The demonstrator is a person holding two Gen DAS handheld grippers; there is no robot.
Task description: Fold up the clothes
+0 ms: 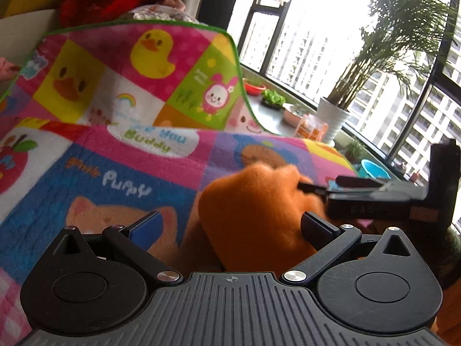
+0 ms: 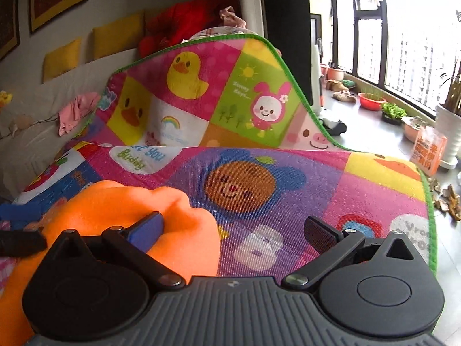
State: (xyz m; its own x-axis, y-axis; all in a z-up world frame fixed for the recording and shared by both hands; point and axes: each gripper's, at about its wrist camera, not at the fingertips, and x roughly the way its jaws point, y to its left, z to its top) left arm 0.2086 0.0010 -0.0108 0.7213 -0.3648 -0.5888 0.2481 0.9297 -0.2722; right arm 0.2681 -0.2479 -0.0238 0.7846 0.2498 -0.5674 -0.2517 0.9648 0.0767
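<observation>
Both two-finger grippers are spread wide: the left gripper [image 1: 230, 225] has the bunched orange fleece garment [image 1: 253, 210] lying between its fingers unpinched, and the right gripper [image 2: 233, 230] touches the fleece only with its left finger. The garment lies on a bright cartoon-patchwork play blanket with green trim [image 2: 288, 178], whose far part rises behind. Farther off stands a white-potted palm [image 1: 334, 115] by the windows.

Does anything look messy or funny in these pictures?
Yes. The orange cloth lies bunched in a lump on the cartoon mat, not flat. The mat's far end stands propped up instead of lying down. On the floor by the mat's right edge, dry brown scraps lie scattered.
</observation>
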